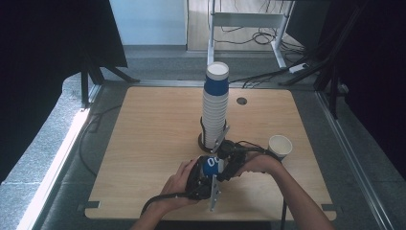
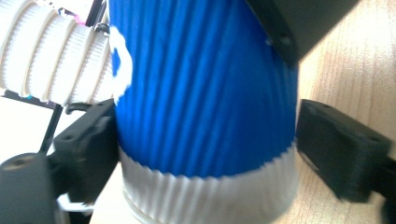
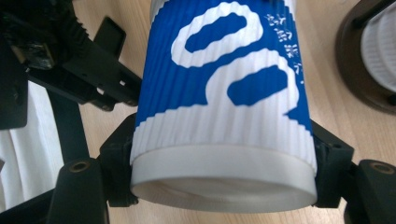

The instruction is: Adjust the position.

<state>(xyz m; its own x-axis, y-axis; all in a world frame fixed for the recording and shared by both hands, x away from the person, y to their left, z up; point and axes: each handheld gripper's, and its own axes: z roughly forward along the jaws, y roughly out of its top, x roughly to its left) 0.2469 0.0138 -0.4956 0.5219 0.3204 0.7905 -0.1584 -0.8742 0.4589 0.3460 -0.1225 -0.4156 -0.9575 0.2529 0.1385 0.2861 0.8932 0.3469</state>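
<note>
Cup (image 3: 224, 107) lying sideways, rim toward right hand-held gripper (image 3: 224, 182), both hand-held grippers clamped on it

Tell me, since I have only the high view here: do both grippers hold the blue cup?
Observer: Yes. In the right gripper view, the right gripper clamps the blue cup near its white rim.
Operator: And the left one?
Observer: The left gripper has its jaws on both sides of that cup's ribbed wall.
Operator: Any marking on the cup?
Observer: A white looping design with small white lettering beside it.
</note>
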